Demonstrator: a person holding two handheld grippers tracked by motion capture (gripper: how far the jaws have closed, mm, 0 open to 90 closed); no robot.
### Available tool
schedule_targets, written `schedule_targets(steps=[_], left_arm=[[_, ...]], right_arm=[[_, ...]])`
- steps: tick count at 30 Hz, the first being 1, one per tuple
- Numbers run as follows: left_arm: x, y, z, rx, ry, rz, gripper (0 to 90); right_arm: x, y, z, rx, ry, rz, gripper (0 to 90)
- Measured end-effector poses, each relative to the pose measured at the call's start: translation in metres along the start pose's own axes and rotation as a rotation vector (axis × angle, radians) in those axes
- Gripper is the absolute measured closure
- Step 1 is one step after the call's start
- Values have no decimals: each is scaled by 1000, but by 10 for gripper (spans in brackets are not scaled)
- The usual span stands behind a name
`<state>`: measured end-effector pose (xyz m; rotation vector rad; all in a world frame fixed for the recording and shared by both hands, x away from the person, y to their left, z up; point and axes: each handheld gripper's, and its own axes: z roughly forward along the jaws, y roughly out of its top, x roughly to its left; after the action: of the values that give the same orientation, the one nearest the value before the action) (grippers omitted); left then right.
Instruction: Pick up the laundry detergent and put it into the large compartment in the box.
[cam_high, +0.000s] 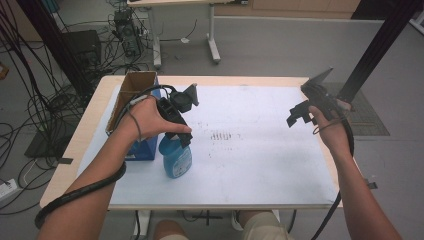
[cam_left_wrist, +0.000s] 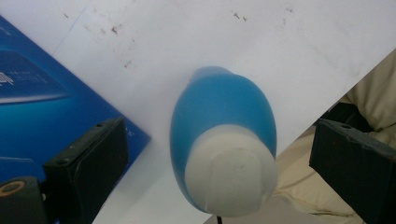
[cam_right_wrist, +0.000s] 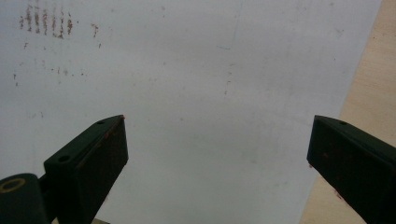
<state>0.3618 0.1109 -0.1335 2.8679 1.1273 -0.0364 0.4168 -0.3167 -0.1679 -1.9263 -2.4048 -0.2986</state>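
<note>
Hovering wide apart, the left hand-held gripper (cam_left_wrist: 219, 154) straddles a blue bottle (cam_left_wrist: 223, 144) (right hand-held gripper (cam_right_wrist: 217, 154) gapes, empty).

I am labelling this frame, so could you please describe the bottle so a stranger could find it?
Start at the white sheet covering the table and go to its left side, where a blue box stands. The bottle stands beside it, under the open left gripper: small, blue liquid, white top.
</note>
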Motion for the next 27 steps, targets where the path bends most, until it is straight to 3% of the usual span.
schedule_targets(steps=[11,27], left_arm=[[-4,-6,13,-3,5,-14,51],[-8,-7,18,-2,17,-17,51]], right_arm=[[0,0,1,2,3,-1,52],[0,0,1,2,6,-2,52]])
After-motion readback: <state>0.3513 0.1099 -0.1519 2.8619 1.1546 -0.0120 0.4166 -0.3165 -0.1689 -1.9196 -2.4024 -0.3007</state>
